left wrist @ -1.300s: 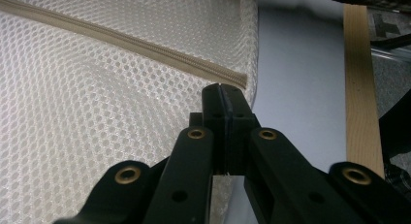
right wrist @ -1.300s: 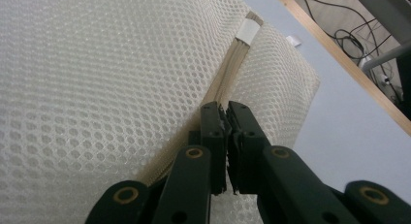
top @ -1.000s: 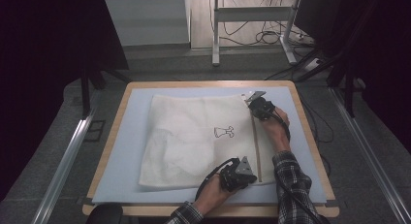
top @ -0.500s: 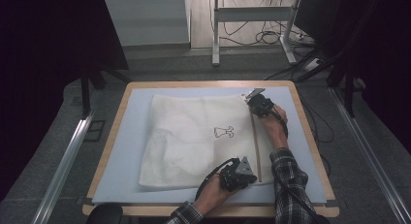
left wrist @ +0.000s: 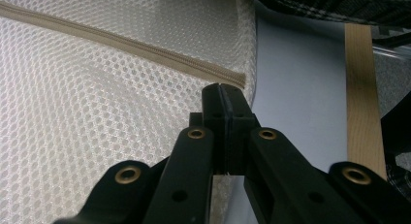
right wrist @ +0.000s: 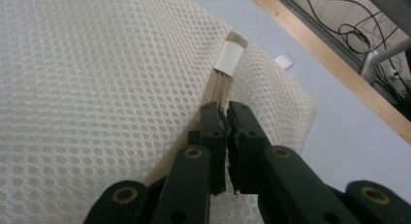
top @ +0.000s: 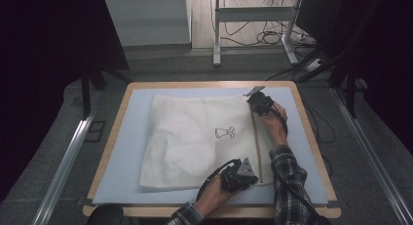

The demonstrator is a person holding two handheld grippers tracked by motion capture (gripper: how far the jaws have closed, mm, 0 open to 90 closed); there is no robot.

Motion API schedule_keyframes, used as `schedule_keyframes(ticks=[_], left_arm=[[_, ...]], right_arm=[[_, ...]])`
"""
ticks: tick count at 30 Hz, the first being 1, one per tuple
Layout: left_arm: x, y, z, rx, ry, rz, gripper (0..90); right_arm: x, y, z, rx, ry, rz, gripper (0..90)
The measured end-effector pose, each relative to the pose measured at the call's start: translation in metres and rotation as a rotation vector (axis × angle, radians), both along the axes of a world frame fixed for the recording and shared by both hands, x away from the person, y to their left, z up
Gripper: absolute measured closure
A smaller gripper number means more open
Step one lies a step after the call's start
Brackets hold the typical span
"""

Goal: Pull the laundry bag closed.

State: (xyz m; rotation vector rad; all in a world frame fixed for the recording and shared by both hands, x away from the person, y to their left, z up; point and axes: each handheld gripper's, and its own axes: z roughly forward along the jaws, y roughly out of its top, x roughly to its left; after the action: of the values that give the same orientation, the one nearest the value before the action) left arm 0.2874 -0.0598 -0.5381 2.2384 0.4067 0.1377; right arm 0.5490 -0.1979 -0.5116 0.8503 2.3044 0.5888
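Almost nothing has moved since a second ago: my left gripper (top: 237, 175) stays clenched on the near corner of the mesh laundry bag (top: 195, 137) lying flat on the surface (top: 122, 181), while farther off my right gripper (top: 260, 102) still pinches the zipper (right wrist: 219, 86) end, so I judge the zip hasn't started.

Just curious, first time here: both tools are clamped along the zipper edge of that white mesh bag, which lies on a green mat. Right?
Nearly. The mat is pale blue, not green, as the high view shows. The left tool and right tool do sit at the zipper edge of the white mesh bag.
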Motion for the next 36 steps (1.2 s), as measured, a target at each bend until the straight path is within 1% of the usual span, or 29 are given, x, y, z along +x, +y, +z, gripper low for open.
schedule_keyframes(ticks=[6,11,13,19,22,23,30,32,34,36], left_arm=[[0.0,0.0,0.0,-0.002,0.004,0.001,89.9],[-0.002,-0.001,0.0,0.005,-0.015,0.003,89.9],[-0.003,-0.001,0.0,0.003,-0.023,0.005,89.9],[-0.003,-0.002,0.0,-0.001,-0.02,0.007,89.9],[-0.004,-0.002,0.0,0.002,-0.026,0.009,89.9],[-0.003,-0.001,0.0,0.017,-0.034,0.001,89.9],[-0.002,-0.001,0.0,0.007,-0.012,0.002,89.9],[0.0,0.0,0.0,0.0,0.003,0.001,89.9],[0.001,0.0,0.0,-0.004,0.013,0.002,89.8],[0.0,0.0,0.0,-0.005,0.01,0.002,89.8]], right_arm=[[0.004,0.002,-0.001,-0.008,-0.004,0.002,84.7],[0.007,0.005,-0.001,-0.024,-0.008,0.006,84.8],[0.008,0.006,-0.001,-0.037,-0.02,0.009,84.8],[0.014,0.009,-0.001,-0.05,-0.026,0.009,84.9],[0.017,0.01,-0.002,-0.055,-0.026,0.011,84.7],[0.018,0.01,-0.002,-0.054,-0.025,0.008,84.7],[0.03,0.011,-0.003,-0.045,-0.01,0.001,83.0],[0.032,0.01,-0.003,-0.025,-0.001,-0.005,82.6],[0.031,0.007,-0.003,0.006,0.007,-0.019,82.8],[0.03,0.005,-0.002,0.04,0.021,-0.028,82.9]])
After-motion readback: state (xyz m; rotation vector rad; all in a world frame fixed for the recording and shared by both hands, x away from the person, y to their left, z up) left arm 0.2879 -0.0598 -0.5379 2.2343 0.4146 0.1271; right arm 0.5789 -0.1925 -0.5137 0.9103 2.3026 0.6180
